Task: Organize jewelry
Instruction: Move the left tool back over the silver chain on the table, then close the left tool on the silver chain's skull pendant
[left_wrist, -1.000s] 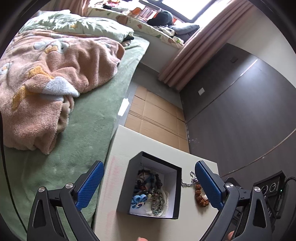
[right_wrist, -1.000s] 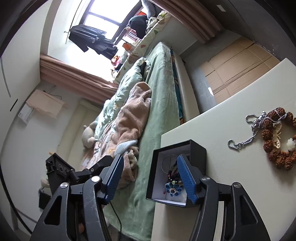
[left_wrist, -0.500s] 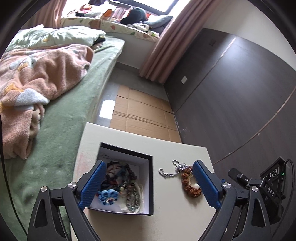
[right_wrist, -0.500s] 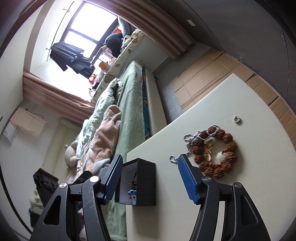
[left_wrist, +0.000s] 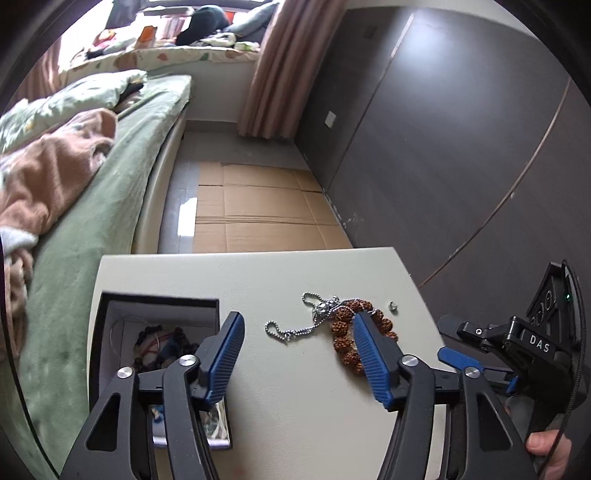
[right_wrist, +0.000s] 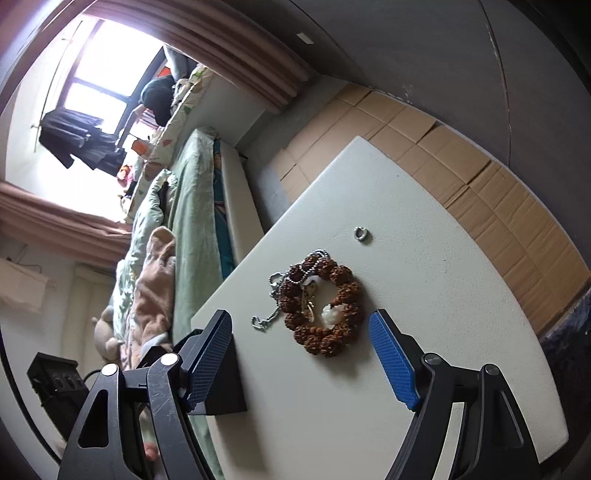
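The bed runs along beyond the left claw's left finger, a pink blanket heaped on its green cover, and flattened cardboard lies on the floor ahead of both claws, past the far edge of the bench. The pale bench fills the ground under both tools. The black box sits open at the bench's left side, partly under the left finger of the left claw, with a tangle of dark beads and other pieces inside it; from the right wrist view the same box shows only as a dark wall behind the right claw's left finger. The left claw is spread wide and grips nothing; its right finger crosses in front of the bracelet. The right claw is likewise wide apart and empty, hovering low over the bench with the bracelet just ahead, lying between the lines of its two fingers. That brown bead bracelet lies flat on the bench, a white bead and a small gold bit inside its ring. The silver ball chain trails from under the bracelet's far-left side toward the box, touching the bracelet. A small silver ring lies alone farther out from the right claw, beyond the bracelet and apart from it.
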